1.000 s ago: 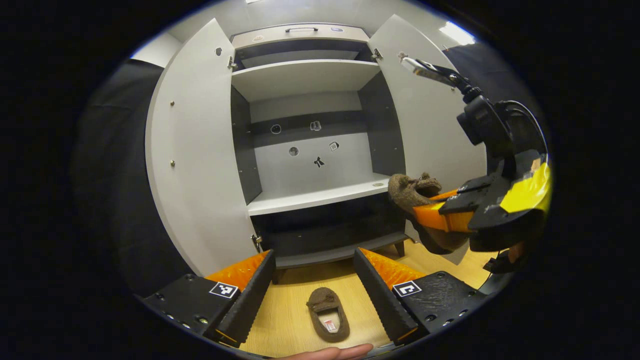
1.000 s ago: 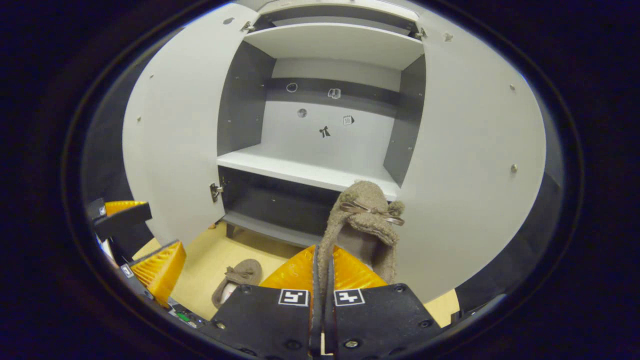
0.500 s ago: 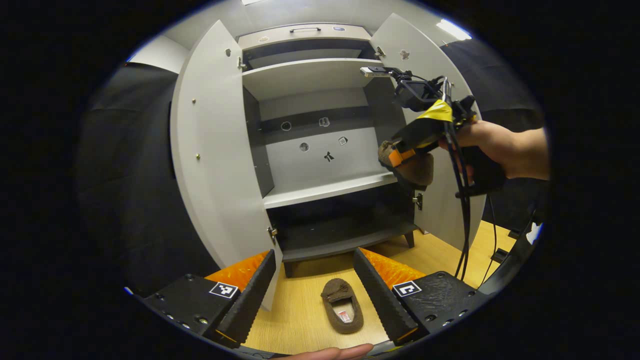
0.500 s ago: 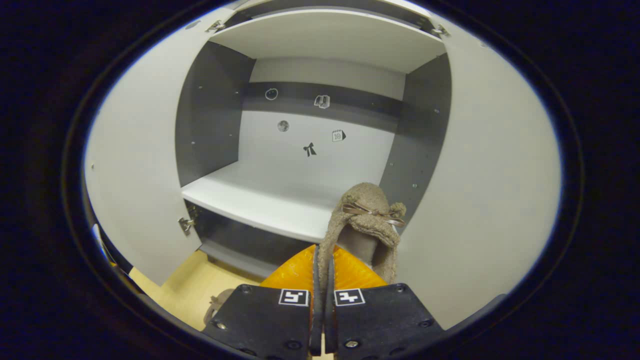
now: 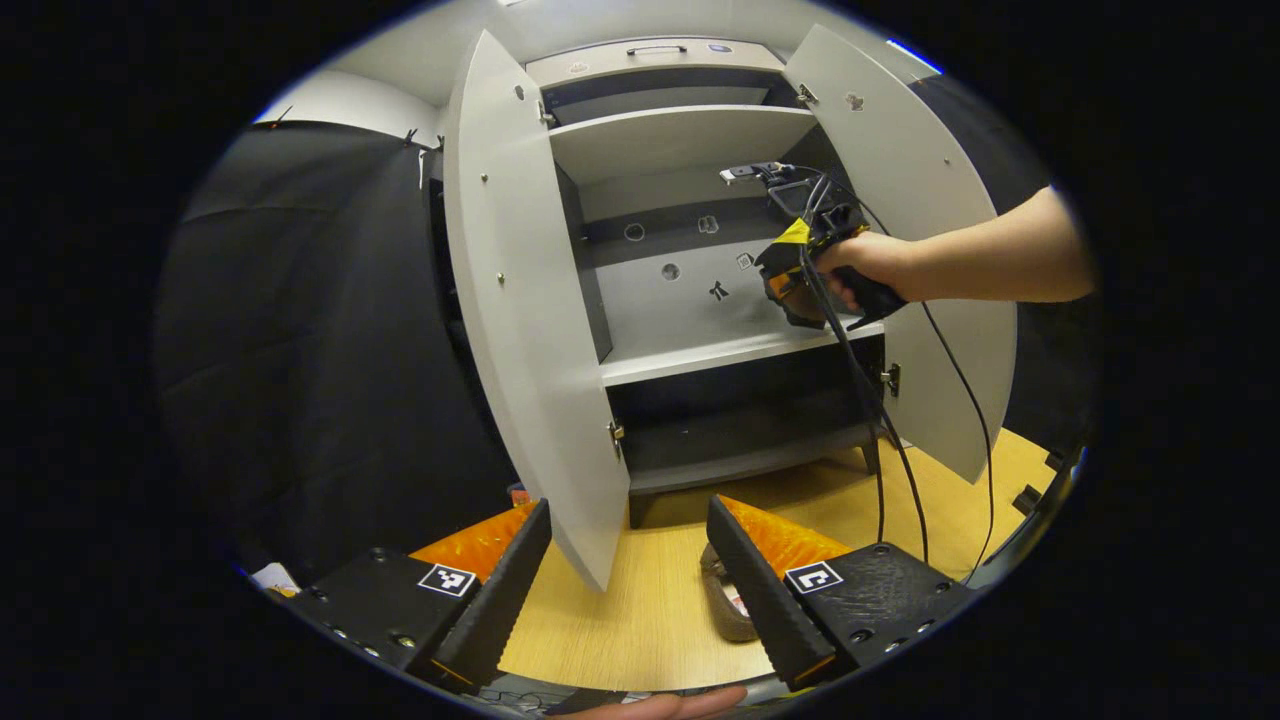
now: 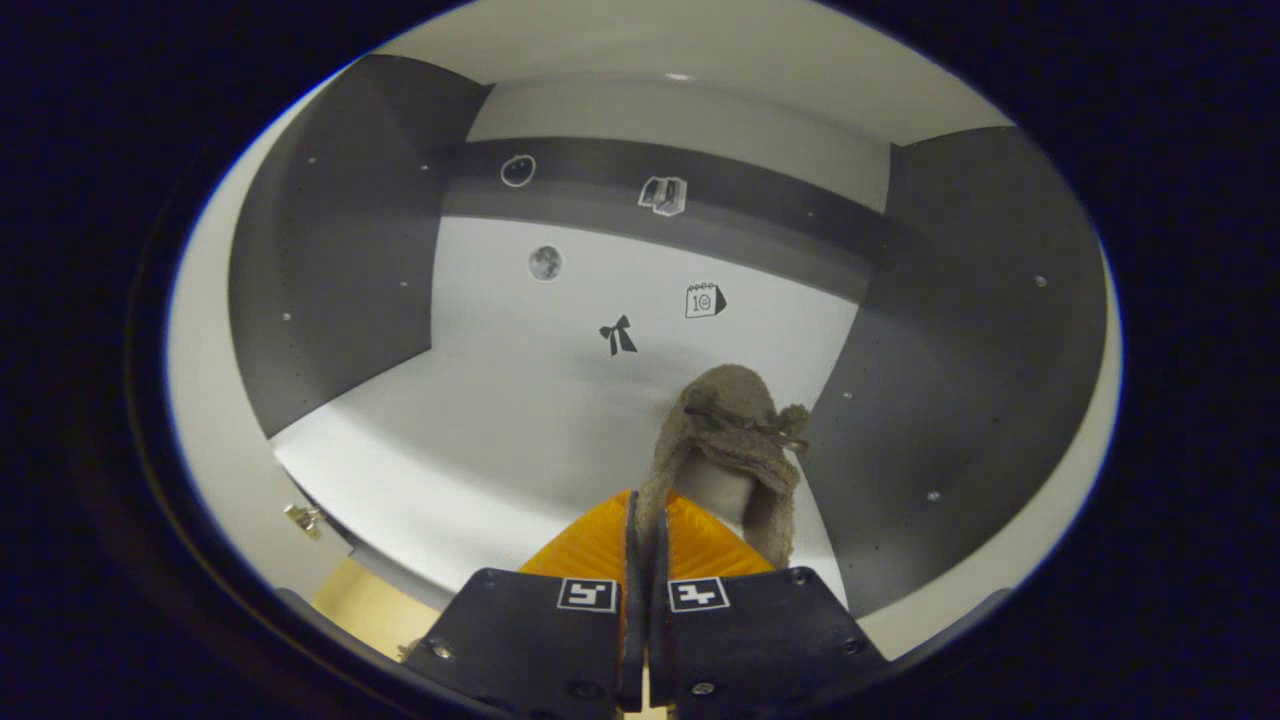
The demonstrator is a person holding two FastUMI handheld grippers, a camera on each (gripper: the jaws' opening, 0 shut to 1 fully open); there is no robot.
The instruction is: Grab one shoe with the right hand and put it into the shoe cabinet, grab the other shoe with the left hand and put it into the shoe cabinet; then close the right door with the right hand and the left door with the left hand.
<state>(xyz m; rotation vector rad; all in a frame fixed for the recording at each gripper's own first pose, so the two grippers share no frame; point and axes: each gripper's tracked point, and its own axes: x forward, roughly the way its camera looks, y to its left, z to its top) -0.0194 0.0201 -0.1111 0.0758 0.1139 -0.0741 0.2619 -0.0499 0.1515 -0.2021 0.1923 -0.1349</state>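
Left gripper view: the shoe cabinet (image 5: 690, 330) is seen with both doors swung wide, its middle shelf (image 6: 480, 430) bare. The right gripper (image 6: 640, 570) is clamped on a brown shoe (image 6: 735, 440) held over that shelf's right end, beside the side wall. The left gripper (image 5: 625, 590) is spread wide, holding nothing, above the floor (image 5: 640, 620); the other shoe (image 5: 725, 605) is partly hidden, seemingly behind a finger.

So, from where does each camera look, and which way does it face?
Left gripper view: low over the floor, facing the open shoe cabinet; own open tongs below, second shoe beside them.
Right gripper view: inside the cabinet, over the middle shelf; own tongs shut on a brown shoe.
Shared: shelf, back-wall stickers.
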